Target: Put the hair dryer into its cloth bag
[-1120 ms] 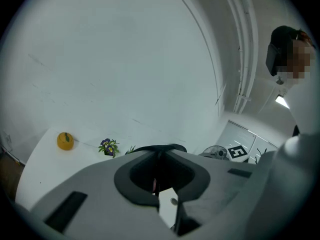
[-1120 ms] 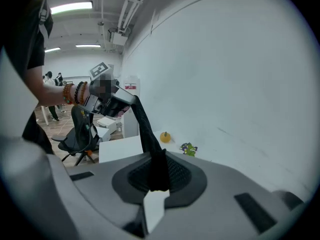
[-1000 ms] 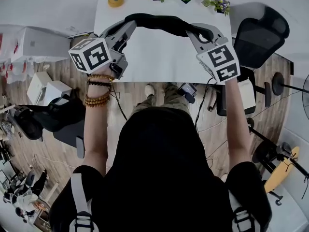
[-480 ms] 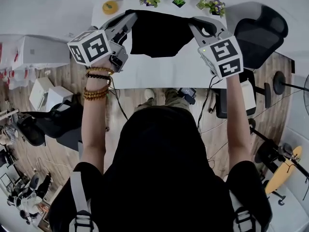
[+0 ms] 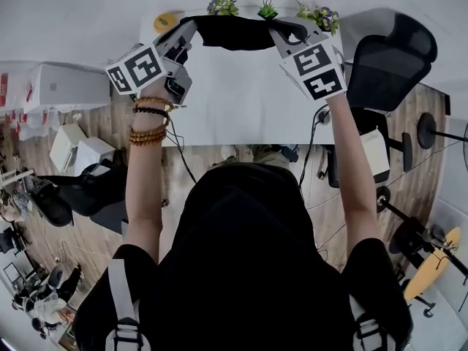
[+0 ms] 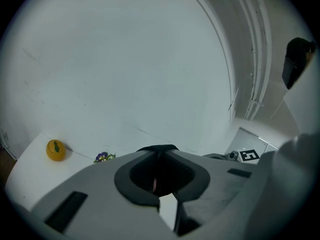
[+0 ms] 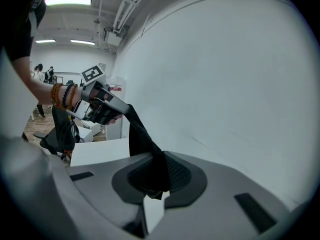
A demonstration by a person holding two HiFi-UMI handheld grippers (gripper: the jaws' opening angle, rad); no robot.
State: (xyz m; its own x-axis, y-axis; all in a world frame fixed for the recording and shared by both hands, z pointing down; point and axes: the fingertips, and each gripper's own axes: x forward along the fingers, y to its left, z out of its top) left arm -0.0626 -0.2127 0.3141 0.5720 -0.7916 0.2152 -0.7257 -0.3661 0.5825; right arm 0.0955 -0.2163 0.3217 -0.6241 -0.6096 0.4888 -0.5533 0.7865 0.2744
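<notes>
Head view: left gripper (image 5: 191,28), right gripper (image 5: 277,30) apparently clamp cloth bag (image 5: 234,34).

White table (image 5: 241,104) — potted plants (image 5: 268,10), yellow object (image 5: 165,22)

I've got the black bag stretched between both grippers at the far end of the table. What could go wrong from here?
1. The left gripper and right gripper each pinch only an edge of the cloth bag; more pull could slip it free.
2. The bag hangs close to the potted plants at the far edge of the table; a swing could tip one.
</notes>
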